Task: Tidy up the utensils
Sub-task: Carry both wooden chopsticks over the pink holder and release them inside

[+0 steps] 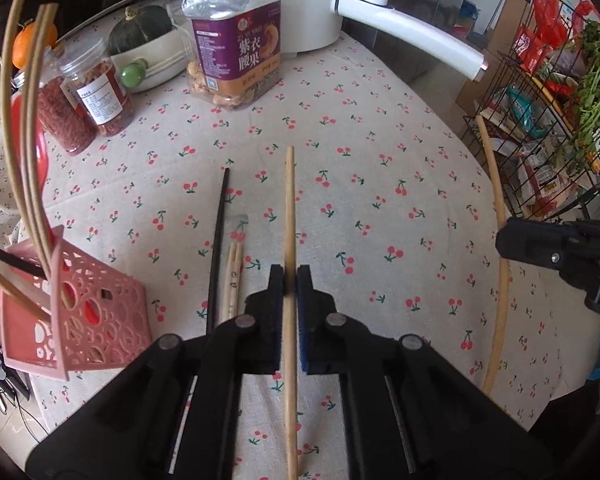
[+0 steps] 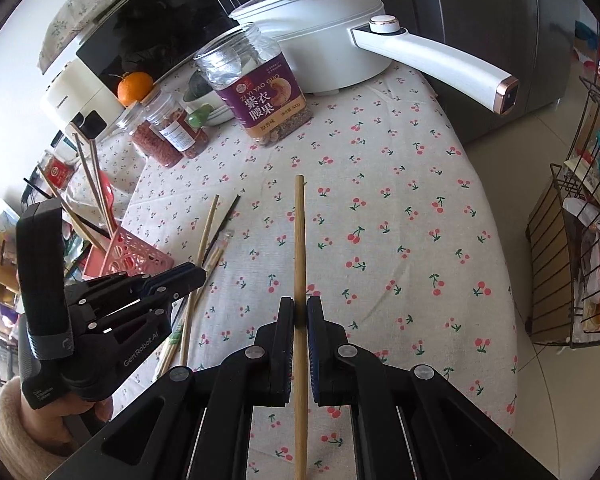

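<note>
Cherry-print tablecloth covers a kitchen table seen from two wrist cameras. Nearest the left camera, the left gripper has its jaws pressed together on a wooden chopstick that points toward 12 o'clock. In the right view the right gripper likewise pinches a second wooden chopstick.

At 8 o'clock in the left view a pink perforated utensil basket already holds several bamboo chopsticks, so sorting appears partly done. A black chopstick and a wrapped pair of chopsticks lie on the cloth between basket and gripper, yet to be stowed, as are the two held sticks.

Only the right view shows the person's hand and sleeve at 8 o'clock. Only the left view shows greens in the wire rack at 3 o'clock. Farther back stand a cashew jar and a white electric pot.
</note>
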`<action>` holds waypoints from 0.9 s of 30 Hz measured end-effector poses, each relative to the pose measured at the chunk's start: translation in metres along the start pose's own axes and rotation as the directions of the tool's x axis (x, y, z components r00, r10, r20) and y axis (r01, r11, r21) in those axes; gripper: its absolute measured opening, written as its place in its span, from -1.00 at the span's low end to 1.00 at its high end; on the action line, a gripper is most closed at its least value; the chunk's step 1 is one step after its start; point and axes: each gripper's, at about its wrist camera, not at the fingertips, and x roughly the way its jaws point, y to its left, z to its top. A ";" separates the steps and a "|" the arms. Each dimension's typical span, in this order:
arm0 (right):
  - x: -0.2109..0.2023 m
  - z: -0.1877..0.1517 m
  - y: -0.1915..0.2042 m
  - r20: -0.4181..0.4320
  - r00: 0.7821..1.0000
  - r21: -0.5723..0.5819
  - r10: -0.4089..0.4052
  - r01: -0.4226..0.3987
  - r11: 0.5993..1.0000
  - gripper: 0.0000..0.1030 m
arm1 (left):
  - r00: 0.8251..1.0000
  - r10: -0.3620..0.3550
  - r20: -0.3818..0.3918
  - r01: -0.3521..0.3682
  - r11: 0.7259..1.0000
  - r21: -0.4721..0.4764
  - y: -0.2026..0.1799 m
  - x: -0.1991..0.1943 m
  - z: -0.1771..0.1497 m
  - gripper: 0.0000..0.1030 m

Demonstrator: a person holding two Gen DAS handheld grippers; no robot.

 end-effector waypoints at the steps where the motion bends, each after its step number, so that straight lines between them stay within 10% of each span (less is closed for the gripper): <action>1: -0.003 -0.001 0.004 0.009 1.000 -0.010 0.002 -0.002 1.000 -0.88 | 1.000 -0.007 0.016 0.006 1.000 0.004 0.001 -0.008 -0.002 -0.86; 17: -0.052 -0.016 0.071 0.182 0.983 -0.165 -0.007 0.038 0.986 -0.88 | 0.951 -0.068 0.301 0.072 0.997 -0.002 0.029 -0.117 -0.033 -0.87; 27: -0.088 -0.007 0.109 0.309 0.948 -0.205 0.075 -0.010 0.979 -0.88 | 0.850 -0.077 0.522 0.125 0.990 -0.058 0.061 -0.195 -0.039 -0.87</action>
